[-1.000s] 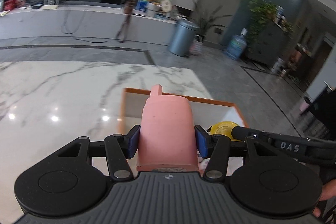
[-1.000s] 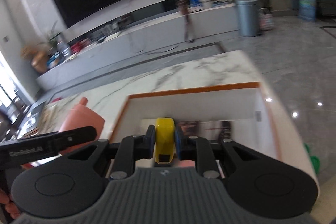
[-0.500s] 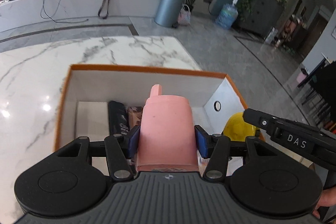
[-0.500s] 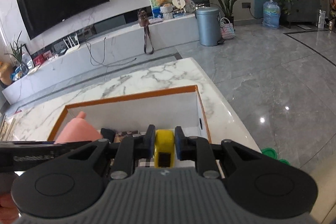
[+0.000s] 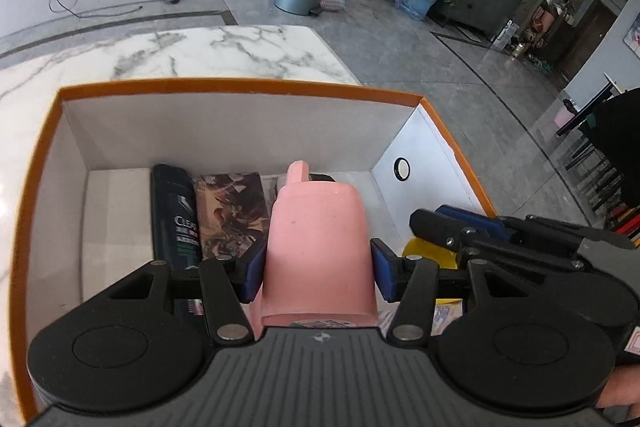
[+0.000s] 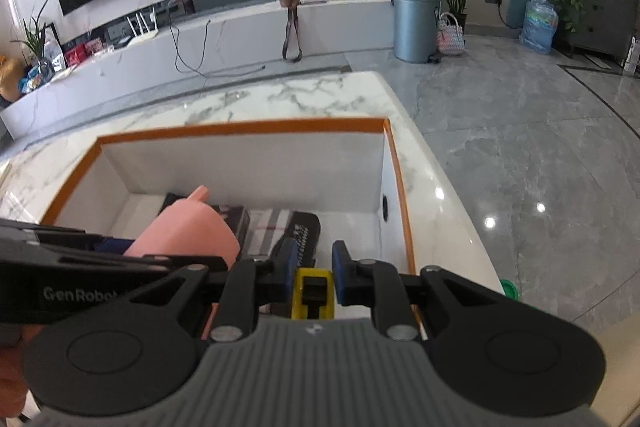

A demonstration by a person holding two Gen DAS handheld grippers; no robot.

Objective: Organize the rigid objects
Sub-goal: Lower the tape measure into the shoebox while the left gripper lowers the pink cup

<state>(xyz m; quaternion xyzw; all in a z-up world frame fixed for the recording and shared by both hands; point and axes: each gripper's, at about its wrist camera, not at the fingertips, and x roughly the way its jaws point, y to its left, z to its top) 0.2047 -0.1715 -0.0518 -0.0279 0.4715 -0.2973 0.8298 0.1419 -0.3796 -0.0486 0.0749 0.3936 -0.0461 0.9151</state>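
My left gripper [image 5: 316, 269] is shut on a pink cup [image 5: 318, 247] with a spout, held over the inside of an orange-rimmed white box [image 5: 240, 85]. My right gripper [image 6: 314, 269] holds a yellow tape measure [image 6: 313, 293] low in the box's right part; its pads [image 6: 342, 277] stand slightly apart from the tape's sides. The right gripper [image 5: 460, 227] and the tape measure [image 5: 428, 253] show at the right of the left wrist view. The cup [image 6: 188, 231] and the box [image 6: 244, 127] show in the right wrist view.
In the box lie a dark shampoo bottle [image 5: 174, 215], a picture card box [image 5: 232, 211], a checked item [image 6: 268, 227] and a black object [image 6: 300, 231]. The box stands on a white marble table [image 5: 224, 51] near its right edge. Grey floor lies beyond.
Both grippers have moved forward and down into the box with their objects. The right gripper's jaws have widened around the tape measure, which sits lower between them.
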